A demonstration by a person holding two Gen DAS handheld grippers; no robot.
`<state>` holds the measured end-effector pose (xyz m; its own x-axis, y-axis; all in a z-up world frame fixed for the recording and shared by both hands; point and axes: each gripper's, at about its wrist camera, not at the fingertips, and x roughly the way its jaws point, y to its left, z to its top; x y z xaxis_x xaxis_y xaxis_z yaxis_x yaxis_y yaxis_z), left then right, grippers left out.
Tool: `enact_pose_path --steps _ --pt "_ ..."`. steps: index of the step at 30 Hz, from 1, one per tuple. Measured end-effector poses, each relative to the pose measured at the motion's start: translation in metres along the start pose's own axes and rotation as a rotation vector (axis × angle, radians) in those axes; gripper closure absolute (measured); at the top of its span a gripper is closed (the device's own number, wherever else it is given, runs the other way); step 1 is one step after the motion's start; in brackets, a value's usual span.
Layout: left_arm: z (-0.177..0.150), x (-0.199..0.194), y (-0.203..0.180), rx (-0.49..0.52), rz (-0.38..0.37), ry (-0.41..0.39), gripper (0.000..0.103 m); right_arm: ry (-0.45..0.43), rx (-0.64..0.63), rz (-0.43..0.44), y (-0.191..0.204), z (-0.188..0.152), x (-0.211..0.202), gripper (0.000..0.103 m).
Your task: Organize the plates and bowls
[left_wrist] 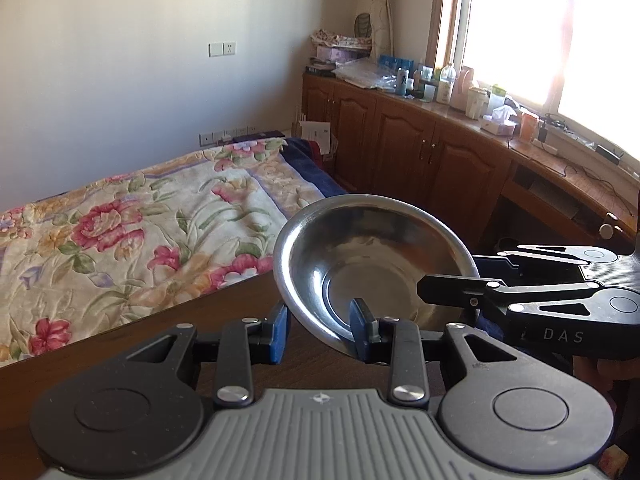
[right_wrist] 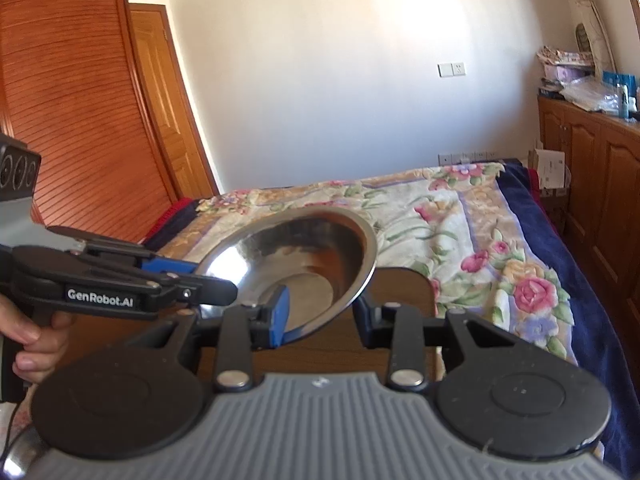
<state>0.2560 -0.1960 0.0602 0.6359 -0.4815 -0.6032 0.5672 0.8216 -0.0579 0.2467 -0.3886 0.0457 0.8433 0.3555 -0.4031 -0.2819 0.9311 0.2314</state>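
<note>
A shiny steel bowl [left_wrist: 372, 264] is held up in the air above the near edge of a dark wooden table [left_wrist: 240, 300], tilted so its hollow faces the cameras. Both claws pinch it. The left gripper [left_wrist: 320, 330] has the bowl's near rim between its blue pads: one pad sits inside the bowl, the other outside and below the rim. The right gripper [left_wrist: 460, 280] reaches in from the bowl's right side in the left wrist view, its narrowed fingers clamped over the rim there. In the right wrist view the bowl [right_wrist: 296, 268] tips toward the left; the right gripper [right_wrist: 320, 318] has one pad inside the bowl and the other behind its outer wall, while the left gripper [right_wrist: 208, 276] grips the bowl's left rim, with a hand [right_wrist: 36, 340] on its handle. Beyond the bowl lies a bed with a flowered quilt [left_wrist: 132, 232].
</note>
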Motion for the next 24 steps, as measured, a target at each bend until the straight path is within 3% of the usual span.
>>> enact_pose_path --steps 12,24 --pt "-0.007 -0.067 -0.004 0.012 0.014 -0.077 0.069 -0.044 -0.036 0.029 0.034 0.013 -0.036 0.066" --pt "-0.055 -0.104 -0.004 0.005 0.029 -0.06 0.069 0.001 -0.051 0.055 0.065 -0.013 -0.052 0.066"
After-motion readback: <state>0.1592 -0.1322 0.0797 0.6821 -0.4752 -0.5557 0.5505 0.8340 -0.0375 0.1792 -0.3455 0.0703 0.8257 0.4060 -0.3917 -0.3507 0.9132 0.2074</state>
